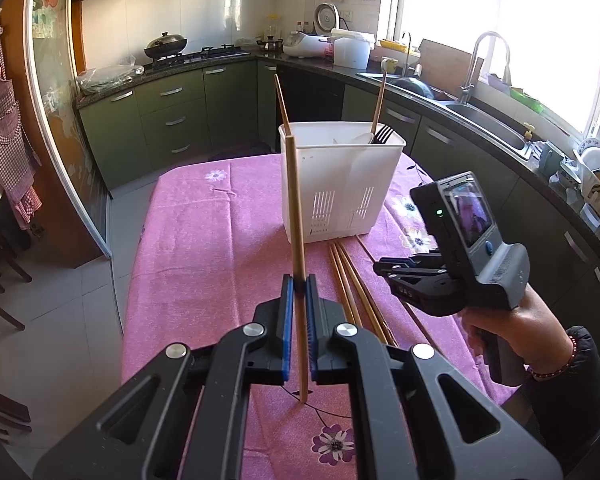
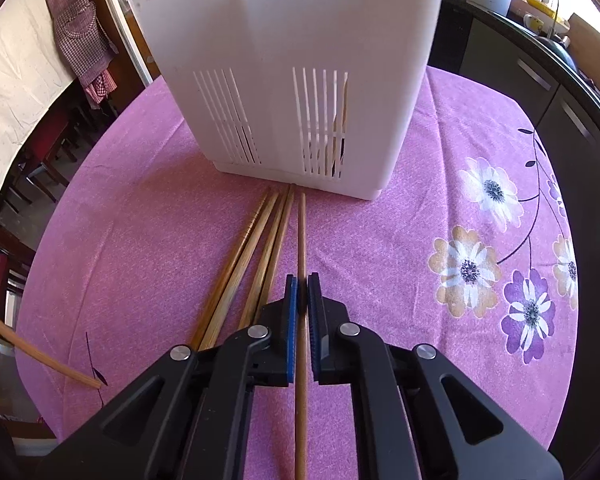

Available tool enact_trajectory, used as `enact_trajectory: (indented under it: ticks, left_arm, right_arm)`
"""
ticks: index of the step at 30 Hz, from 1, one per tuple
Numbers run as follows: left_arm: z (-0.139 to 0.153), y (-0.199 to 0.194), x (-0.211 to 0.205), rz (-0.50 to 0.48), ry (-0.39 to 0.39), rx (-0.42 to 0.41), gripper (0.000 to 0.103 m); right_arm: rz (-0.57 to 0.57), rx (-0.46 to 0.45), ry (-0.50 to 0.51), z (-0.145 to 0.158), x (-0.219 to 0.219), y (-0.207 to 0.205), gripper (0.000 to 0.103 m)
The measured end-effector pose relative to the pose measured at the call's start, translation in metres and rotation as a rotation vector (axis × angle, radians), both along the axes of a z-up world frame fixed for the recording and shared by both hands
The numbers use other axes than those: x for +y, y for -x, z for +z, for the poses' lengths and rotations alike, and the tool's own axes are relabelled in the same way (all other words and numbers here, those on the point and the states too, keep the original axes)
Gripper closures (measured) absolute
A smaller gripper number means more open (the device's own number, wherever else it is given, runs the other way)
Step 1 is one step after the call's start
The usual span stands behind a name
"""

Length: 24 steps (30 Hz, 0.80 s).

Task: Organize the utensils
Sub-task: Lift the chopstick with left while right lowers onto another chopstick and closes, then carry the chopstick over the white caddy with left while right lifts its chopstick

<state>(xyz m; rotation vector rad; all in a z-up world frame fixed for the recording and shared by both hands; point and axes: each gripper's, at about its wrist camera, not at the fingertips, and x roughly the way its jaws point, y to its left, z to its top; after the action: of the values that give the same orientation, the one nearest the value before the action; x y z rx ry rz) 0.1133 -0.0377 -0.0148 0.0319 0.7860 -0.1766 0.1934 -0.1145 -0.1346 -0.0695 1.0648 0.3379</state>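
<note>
Our left gripper [image 1: 299,280] has its jaws clenched on one chopstick [image 1: 294,208], standing upright over the pink table [image 1: 204,240]. Our right gripper [image 2: 302,280] pinches another chopstick [image 2: 301,236] lying just beside the loose chopsticks [image 2: 256,248]. Beyond stands the white utensil holder [image 1: 340,184], a fork [image 1: 382,134] inside.

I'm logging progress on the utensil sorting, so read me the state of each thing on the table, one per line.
Left gripper: shut on one chopstick, held upright.
Right gripper: shut on another chopstick, near the table.
Loose chopsticks: lying flat on the tablecloth, not yet sorted.
White utensil holder: upright, holding a fork and chopsticks.
</note>
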Motion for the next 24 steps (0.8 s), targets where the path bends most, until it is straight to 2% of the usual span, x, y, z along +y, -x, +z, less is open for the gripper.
enact_trajectory:
  ticks: [5, 10, 18, 24]
  left_arm:
    - [0.001, 0.002, 0.001, 0.004, -0.004, -0.001, 0.097]
    - [0.001, 0.006, 0.003, 0.011, -0.01, -0.005, 0.097]
    - [0.002, 0.016, 0.0, 0.007, -0.028, -0.022, 0.097]
    - [0.003, 0.022, -0.003, 0.009, -0.042, -0.035, 0.097]
  right_arm:
    - [-0.006, -0.126, -0.087, 0.05, -0.024, 0.034, 0.097]
    - [-0.007, -0.258, -0.119, 0.094, -0.049, 0.078, 0.097]
    - [-0.007, -0.341, -0.132, 0.114, -0.062, 0.137, 0.097]
    - [-0.013, -0.357, -0.149, 0.12, -0.07, 0.158, 0.097]
